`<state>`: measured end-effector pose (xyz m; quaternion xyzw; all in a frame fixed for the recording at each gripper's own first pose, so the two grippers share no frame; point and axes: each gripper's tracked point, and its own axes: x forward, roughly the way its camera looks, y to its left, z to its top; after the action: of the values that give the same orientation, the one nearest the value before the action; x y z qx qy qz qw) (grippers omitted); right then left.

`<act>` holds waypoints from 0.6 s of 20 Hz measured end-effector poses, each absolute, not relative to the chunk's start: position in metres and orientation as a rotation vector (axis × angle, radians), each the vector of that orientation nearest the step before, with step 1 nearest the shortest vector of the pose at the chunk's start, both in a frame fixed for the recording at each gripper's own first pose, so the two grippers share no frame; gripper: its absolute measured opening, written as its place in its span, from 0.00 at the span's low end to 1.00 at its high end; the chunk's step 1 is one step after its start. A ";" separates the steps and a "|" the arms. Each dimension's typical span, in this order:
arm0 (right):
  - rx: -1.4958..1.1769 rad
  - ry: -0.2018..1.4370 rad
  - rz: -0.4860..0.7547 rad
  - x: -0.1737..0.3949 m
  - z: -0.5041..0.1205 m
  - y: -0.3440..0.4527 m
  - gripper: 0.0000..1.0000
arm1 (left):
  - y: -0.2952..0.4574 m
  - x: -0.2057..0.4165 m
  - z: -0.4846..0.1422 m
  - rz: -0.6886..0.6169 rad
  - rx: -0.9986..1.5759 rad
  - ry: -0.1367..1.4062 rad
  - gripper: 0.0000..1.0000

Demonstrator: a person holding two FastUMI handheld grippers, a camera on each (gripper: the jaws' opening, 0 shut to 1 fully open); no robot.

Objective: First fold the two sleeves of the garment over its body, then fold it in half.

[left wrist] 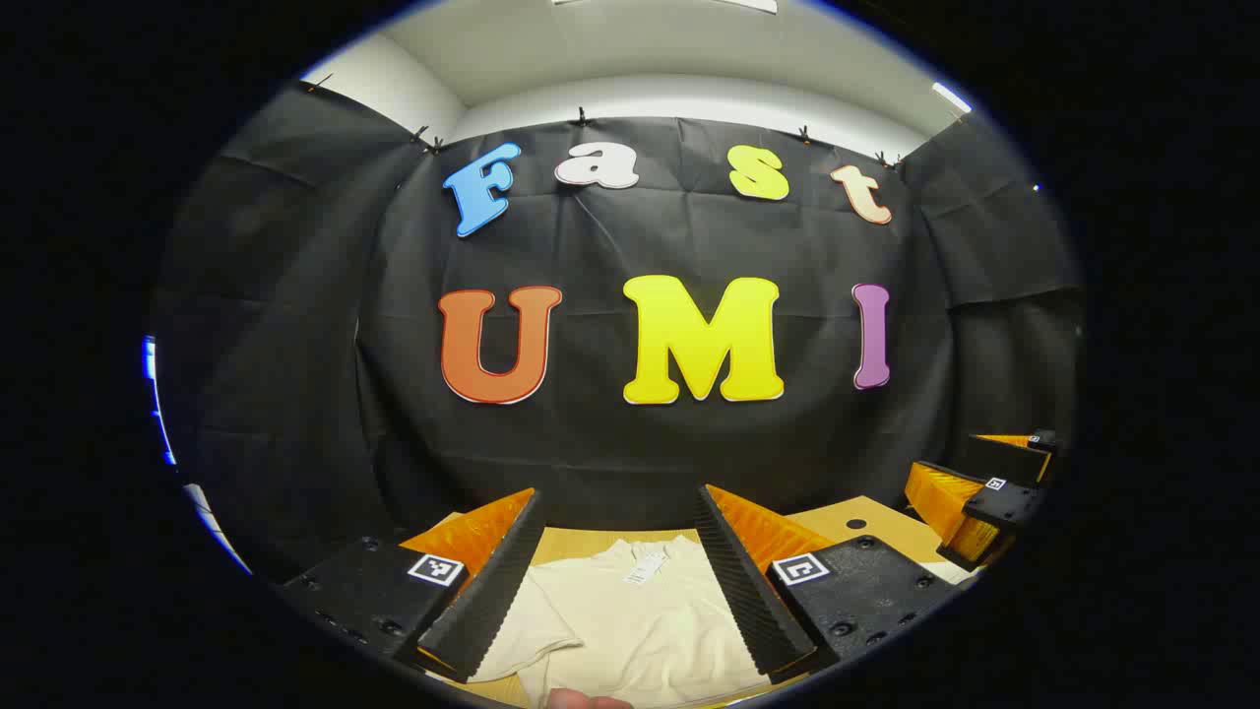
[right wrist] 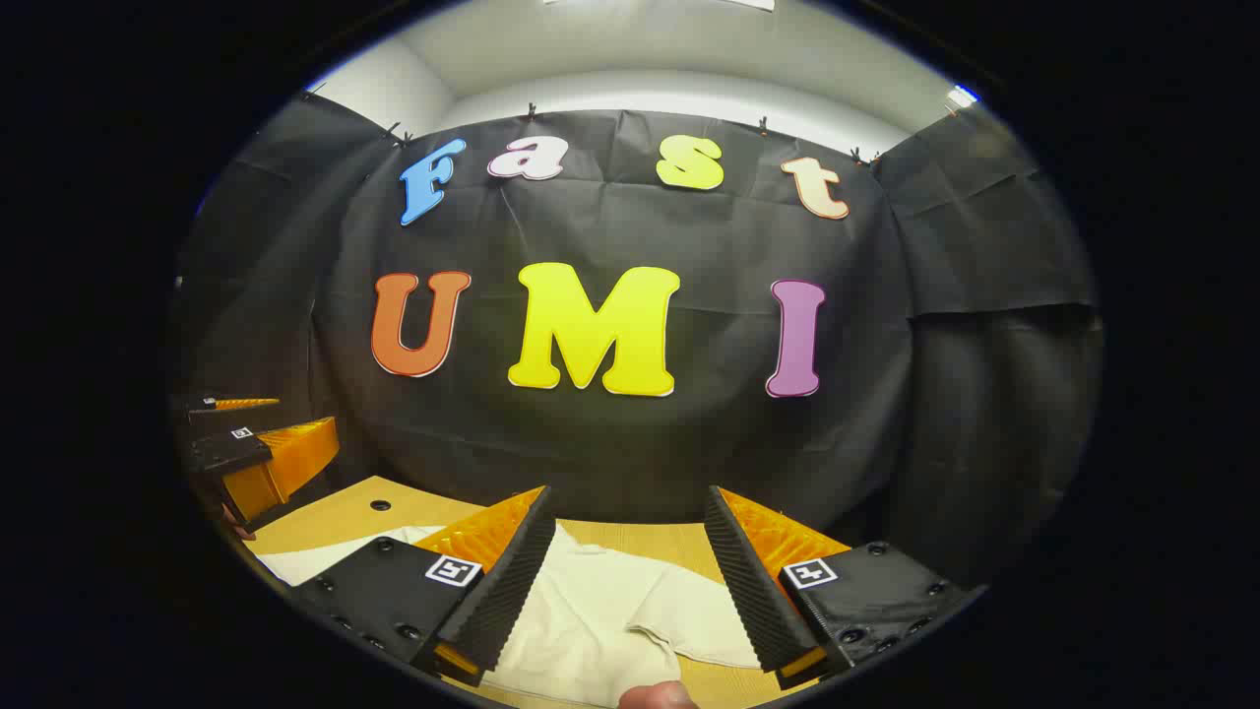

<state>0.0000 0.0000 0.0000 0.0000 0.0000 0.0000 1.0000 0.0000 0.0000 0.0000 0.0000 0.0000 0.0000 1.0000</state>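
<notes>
Left claw (left wrist: pixel 622 537): its two fingers stand wide apart, released, gripping nothing; raised above the counter (left wrist: pixel 866 527).
Garment (left wrist: pixel 630 615): one cream short-sleeved shirt, lying flat on the wooden counter, below and between the left claw's fingers, not touched by them.
Left gripper view, details: the neck opening with a small tag faces the far wall; one short sleeve (left wrist: pixel 517 630) spreads out toward the lower left, beside the left finger.
Right claw (right wrist: pixel 628 517): likewise spread open, empty, held above the cloth.
Right gripper view, details: the other sleeve (right wrist: pixel 694 615) lies between this claw's fingers, its hem pointing to the right; bare counter shows past it.
Cross-sight: in the left gripper view the right claw shows far off at the right edge; in the right gripper view the left claw shows far off at the left edge, over a counter corner with a small round hole (right wrist: pixel 380 505).
Count: two claws, one garment, two sleeves, both still spread out flat.
Fingertip (right wrist: pixel 658 697): a bit of a person's finger at the bottom edge of each view.
</notes>
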 end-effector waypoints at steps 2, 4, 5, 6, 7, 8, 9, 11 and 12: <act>0.014 0.001 -0.003 0.002 -0.001 -0.003 0.95 | -0.001 0.000 0.000 -0.001 -0.005 0.000 0.97; 0.027 -0.004 -0.005 0.006 0.000 -0.005 0.95 | -0.003 0.001 0.000 -0.003 -0.009 0.002 0.98; 0.027 -0.005 -0.004 0.007 0.001 -0.006 0.95 | -0.004 0.002 0.000 -0.003 -0.009 0.004 0.98; 0.024 -0.005 -0.004 0.008 0.001 -0.006 0.95 | -0.006 0.002 0.000 -0.004 -0.010 0.002 0.98; 0.022 -0.005 -0.001 0.009 0.001 -0.007 0.95 | -0.007 0.003 0.001 -0.003 -0.010 0.002 0.98; 0.021 -0.007 0.001 0.010 0.003 -0.008 0.95 | -0.009 0.002 0.001 -0.006 -0.012 0.003 0.98; 0.019 -0.011 0.004 0.010 0.004 -0.008 0.95 | -0.009 0.002 0.000 -0.004 -0.012 0.005 0.98; 0.016 -0.013 0.007 0.009 0.005 -0.011 0.95 | -0.010 0.002 0.003 -0.003 -0.013 0.005 0.98; 0.017 -0.013 0.009 0.009 0.003 -0.012 0.95 | -0.010 0.001 0.002 -0.003 -0.012 0.004 0.98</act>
<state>0.0089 -0.0118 0.0033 0.0084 -0.0063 0.0043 0.9999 0.0009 -0.0105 0.0024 -0.0061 0.0019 -0.0014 1.0000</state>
